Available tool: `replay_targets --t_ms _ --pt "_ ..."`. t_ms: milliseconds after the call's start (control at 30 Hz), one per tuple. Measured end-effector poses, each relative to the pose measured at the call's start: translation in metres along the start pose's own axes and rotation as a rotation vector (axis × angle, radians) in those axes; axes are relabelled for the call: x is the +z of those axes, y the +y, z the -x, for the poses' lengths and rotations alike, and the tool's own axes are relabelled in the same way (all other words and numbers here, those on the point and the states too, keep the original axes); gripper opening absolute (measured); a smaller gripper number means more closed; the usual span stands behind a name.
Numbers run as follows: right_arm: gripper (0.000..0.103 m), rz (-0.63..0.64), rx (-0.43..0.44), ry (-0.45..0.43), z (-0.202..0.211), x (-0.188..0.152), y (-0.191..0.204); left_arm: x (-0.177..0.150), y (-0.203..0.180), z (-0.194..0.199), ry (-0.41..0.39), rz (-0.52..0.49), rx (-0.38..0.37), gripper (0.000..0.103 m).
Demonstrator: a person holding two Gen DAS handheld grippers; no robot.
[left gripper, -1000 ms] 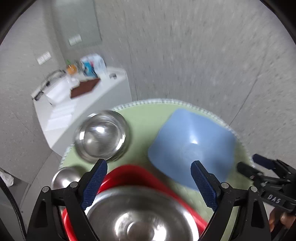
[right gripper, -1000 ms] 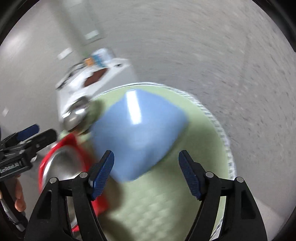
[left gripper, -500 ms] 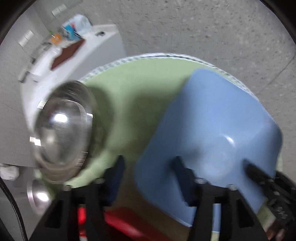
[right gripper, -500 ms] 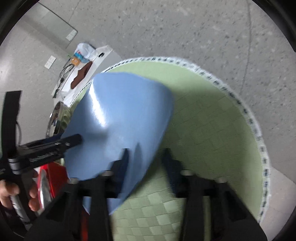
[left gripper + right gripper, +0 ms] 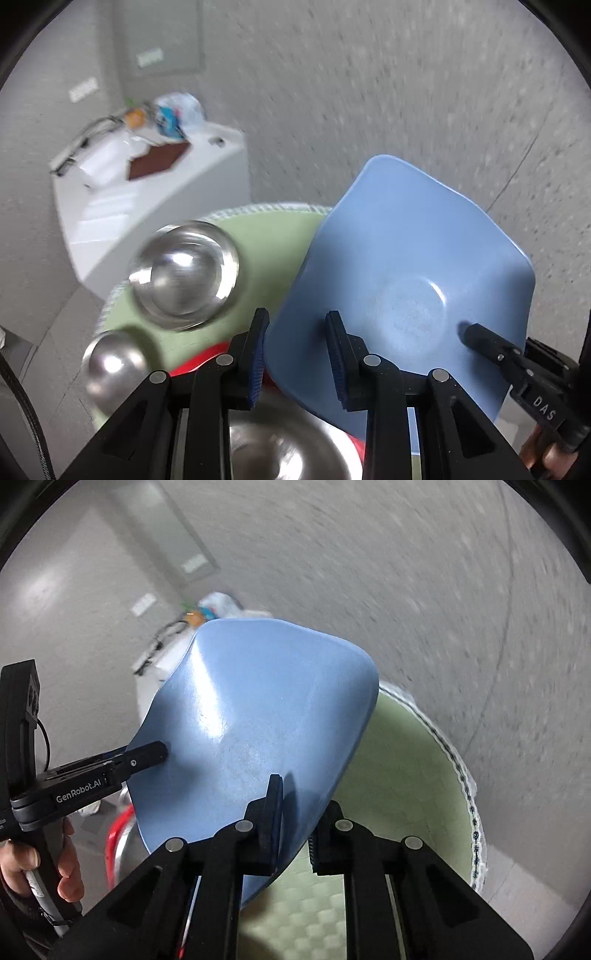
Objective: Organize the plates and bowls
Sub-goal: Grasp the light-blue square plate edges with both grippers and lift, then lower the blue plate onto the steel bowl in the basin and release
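A blue square bowl (image 5: 406, 280) is lifted and tilted above the round green mat (image 5: 273, 243). My left gripper (image 5: 297, 354) is shut on its near rim. My right gripper (image 5: 297, 823) is shut on the opposite rim; the bowl (image 5: 258, 731) fills that view. In the left wrist view a steel bowl (image 5: 184, 273) sits on the mat, a small steel bowl (image 5: 114, 362) lies at the mat's left edge, and a large steel bowl (image 5: 280, 450) rests in a red plate (image 5: 192, 363) below my fingers.
A white cabinet (image 5: 147, 206) with clutter on top stands beyond the mat on the grey floor. The other gripper's black finger (image 5: 491, 343) shows at the bowl's right rim. The mat's white woven border (image 5: 458, 775) curves at the right.
Both grippers have closed on the blue bowl's rims. The bowl has been lifted off the mat and tilted.
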State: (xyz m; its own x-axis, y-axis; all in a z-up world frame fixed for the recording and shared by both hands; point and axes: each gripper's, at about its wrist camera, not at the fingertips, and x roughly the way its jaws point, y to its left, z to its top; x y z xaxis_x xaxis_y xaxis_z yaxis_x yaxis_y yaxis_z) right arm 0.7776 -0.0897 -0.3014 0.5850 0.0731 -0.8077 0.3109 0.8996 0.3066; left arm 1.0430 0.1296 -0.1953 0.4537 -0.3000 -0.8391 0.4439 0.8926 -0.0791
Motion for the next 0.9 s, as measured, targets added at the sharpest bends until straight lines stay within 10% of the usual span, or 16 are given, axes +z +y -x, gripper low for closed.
replay_targets --t_ms 433,900 --pt "0.013 0.246 0.099 0.139 0.008 -0.078 0.114 -0.147 0.084 0.084 -0.006 0.166 0.143 0.028" --pt "0.017 0.343 -0.004 0.250 -0.040 -0.120 0.125 -0.173 0.101 0.051 0.085 0.244 0.152 0.028"
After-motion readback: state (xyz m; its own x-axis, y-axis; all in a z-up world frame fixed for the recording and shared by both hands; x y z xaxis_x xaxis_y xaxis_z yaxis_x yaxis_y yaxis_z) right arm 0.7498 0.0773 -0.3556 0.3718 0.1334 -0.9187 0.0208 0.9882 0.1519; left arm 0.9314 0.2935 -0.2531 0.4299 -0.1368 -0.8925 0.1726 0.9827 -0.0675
